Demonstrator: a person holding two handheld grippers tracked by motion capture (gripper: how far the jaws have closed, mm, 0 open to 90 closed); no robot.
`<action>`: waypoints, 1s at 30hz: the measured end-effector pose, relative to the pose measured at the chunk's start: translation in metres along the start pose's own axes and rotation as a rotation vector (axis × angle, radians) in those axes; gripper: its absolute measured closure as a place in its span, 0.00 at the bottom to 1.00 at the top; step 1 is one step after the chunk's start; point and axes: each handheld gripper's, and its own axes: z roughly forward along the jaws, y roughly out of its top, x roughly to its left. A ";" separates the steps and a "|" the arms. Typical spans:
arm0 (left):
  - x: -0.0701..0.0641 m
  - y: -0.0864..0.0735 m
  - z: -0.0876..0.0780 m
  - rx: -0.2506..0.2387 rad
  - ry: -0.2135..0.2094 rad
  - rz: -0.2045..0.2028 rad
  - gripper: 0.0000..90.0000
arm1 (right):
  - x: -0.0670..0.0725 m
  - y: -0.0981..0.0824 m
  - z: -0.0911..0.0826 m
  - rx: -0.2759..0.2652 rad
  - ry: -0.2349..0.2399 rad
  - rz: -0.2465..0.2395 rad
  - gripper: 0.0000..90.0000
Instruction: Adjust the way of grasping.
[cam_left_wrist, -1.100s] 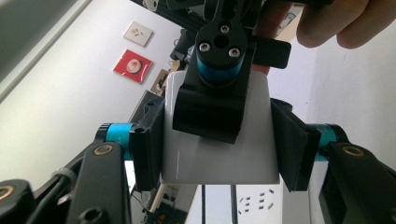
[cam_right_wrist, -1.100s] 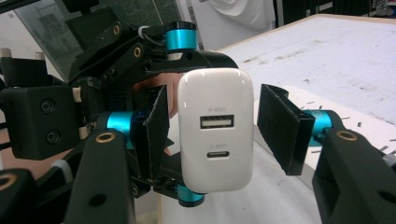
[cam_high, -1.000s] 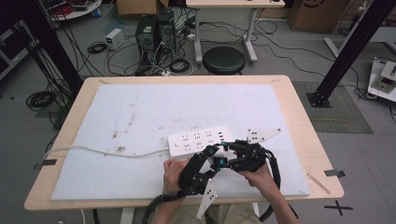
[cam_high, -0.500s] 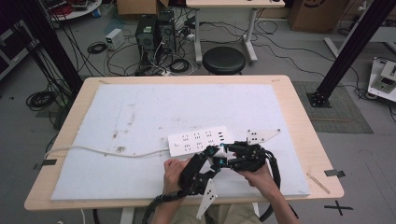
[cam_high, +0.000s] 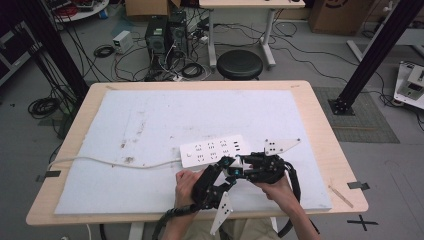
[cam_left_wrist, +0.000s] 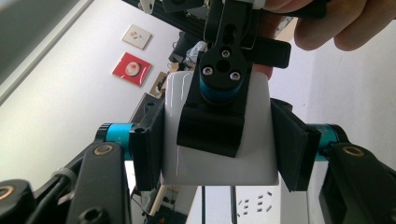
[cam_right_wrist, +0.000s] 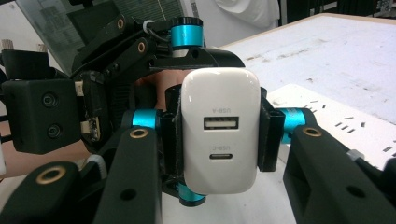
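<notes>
Two hand-held grippers meet over the near edge of a table (cam_high: 320, 125) covered by a white mat (cam_high: 150, 120). Both clamp the same white charger (cam_right_wrist: 220, 130), a small rounded block with two USB ports on its face. The left gripper (cam_high: 220, 172) presses its black pads against two opposite sides of the charger. The right gripper (cam_high: 240, 167) has just been closing its jaws, and its pads now press on the charger's sides as well, seen close up in the right gripper view. The charger hangs in the air between the two tools, just near of a white power strip (cam_high: 215, 150) that lies flat on the mat. The strip's pale cord (cam_high: 110, 162) runs off to the left edge of the table. A round black stool (cam_high: 241, 64) stands on the floor beyond the far side.
</notes>
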 end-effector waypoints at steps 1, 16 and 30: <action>0.000 0.000 0.000 0.000 0.000 0.000 0.47 | 0.000 0.000 0.000 0.000 -0.003 0.000 0.70; 0.000 -0.001 0.001 0.017 -0.006 -0.006 0.47 | 0.002 0.000 0.002 0.007 -0.048 0.007 0.70; 0.001 -0.004 0.005 0.024 -0.032 -0.048 0.45 | 0.001 -0.001 0.002 0.010 -0.053 0.017 0.70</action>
